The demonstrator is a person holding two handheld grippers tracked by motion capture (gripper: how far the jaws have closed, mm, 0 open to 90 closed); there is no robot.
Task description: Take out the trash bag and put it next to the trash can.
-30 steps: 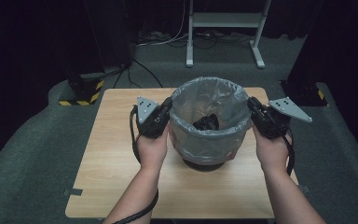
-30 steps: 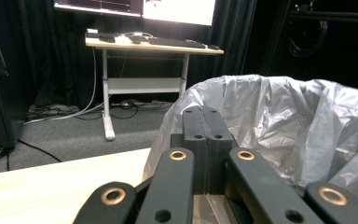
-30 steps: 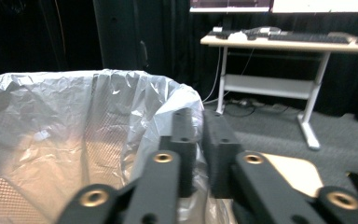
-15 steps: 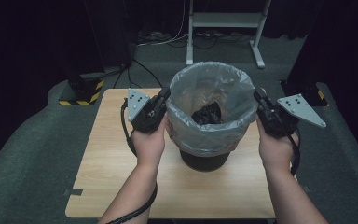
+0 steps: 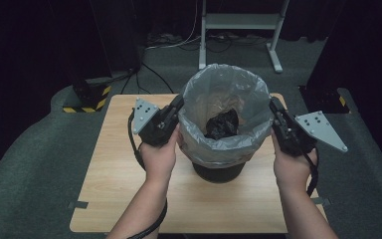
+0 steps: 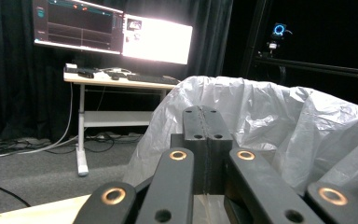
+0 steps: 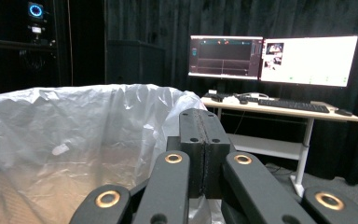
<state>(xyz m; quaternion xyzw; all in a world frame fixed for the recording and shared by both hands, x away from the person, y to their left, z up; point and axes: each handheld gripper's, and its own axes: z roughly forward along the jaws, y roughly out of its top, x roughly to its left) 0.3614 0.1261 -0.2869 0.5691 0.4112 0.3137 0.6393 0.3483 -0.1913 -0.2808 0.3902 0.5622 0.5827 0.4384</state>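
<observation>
Bag liner [image 5: 229,107], grey translucent plastic, stood raised out of a dark bin [image 5: 218,172] on the middle of the table [image 5: 109,174]. Left claw [image 5: 177,104] pinched the liner's left rim, jaws fully together with film between them; right claw [image 5: 274,105] likewise on the right rim. Opposite grips presumably kept the mouth spread while lifting. Inside lay a black crumpled lump [image 5: 222,123]. Farther off, a desk frame [image 5: 238,22] stood on the floor.

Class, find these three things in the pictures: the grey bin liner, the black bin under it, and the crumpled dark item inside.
Bin liner [image 5: 214,144]: high view, near folded rim.
Black bin [image 5: 219,172]: high view, exposed lower wall.
Dark item [image 5: 222,124]: high view, its middle.
</observation>
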